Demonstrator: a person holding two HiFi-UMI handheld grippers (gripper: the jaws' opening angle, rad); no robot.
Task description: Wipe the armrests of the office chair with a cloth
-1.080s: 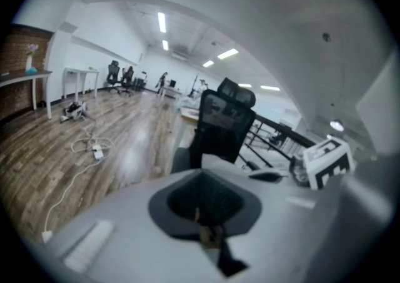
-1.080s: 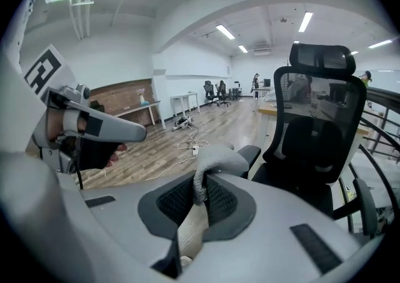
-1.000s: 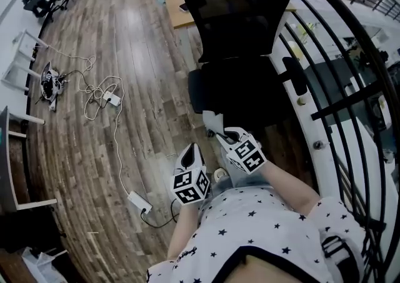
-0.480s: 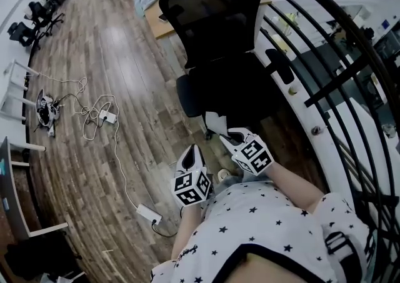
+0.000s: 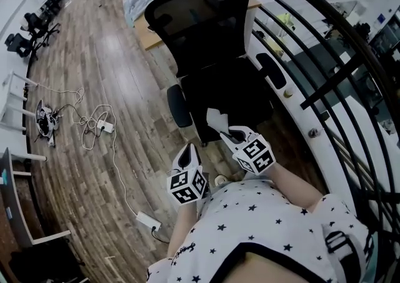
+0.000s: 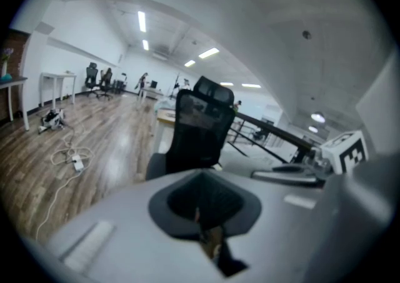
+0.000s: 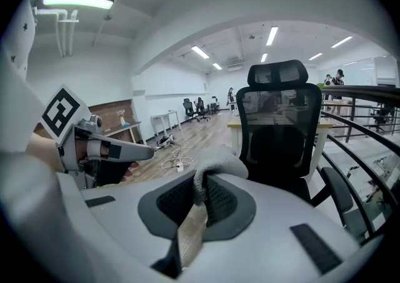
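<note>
Your right gripper [image 5: 225,132] is clamped on the cloth [image 5: 215,118], which pokes out ahead of the jaws in a loose bunch. It's held low, just in front of your body. The office chair [image 5: 200,19] faces you, just ahead of the cloth. One armrest [image 5: 175,105] lies ahead and to the left of that gripper, the other armrest [image 5: 270,70] ahead and to its right; neither is touched yet.

Pick one armrest, lower the cloth flat onto its pad, and stroke along its length. Lead with the fabric, not the jaw tips.

Your left gripper [image 5: 188,152] sits beside the right one, angled forward and down. Its jaws look closed on nothing, though its own view is blurred there. You could use it to steady the chair, which would likely roll.
</note>
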